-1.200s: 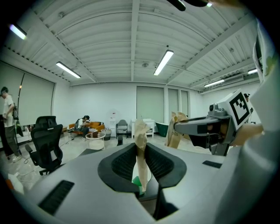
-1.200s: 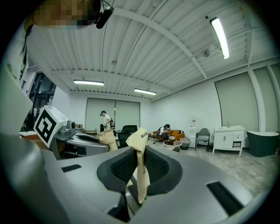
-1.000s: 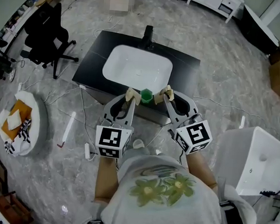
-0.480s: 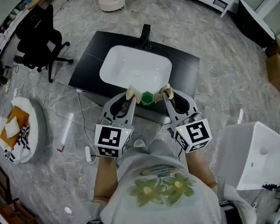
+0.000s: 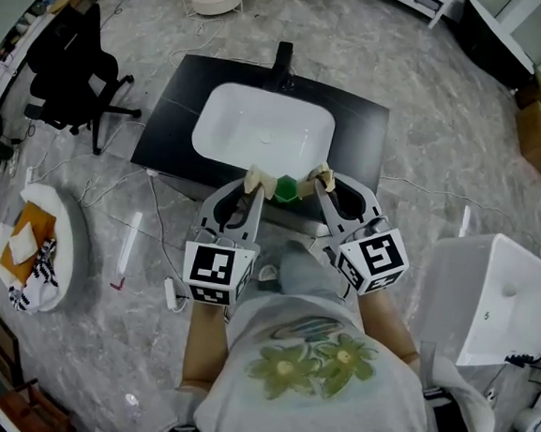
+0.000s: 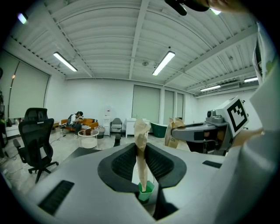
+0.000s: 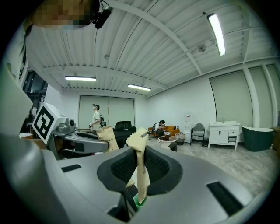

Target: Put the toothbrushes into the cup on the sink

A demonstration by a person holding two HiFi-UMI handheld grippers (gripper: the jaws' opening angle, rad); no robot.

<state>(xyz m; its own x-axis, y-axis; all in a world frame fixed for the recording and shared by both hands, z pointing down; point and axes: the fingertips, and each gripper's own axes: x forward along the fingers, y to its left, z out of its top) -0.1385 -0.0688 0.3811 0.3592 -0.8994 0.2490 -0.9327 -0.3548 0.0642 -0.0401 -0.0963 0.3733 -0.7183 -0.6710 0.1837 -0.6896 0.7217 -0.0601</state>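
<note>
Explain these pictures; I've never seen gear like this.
No robot here: a person holds a two-jaw gripper in each hand, the left gripper and the right gripper. The wide picture comes from a camera on the person's head, looking down. The other two come from cameras riding on each gripper, looking along its jaws. Below is a black counter with a white sink and a green cup at its near edge, between the gripper tips. Both pairs of taped jaws look closed; whether they pinch anything I cannot tell.
</note>
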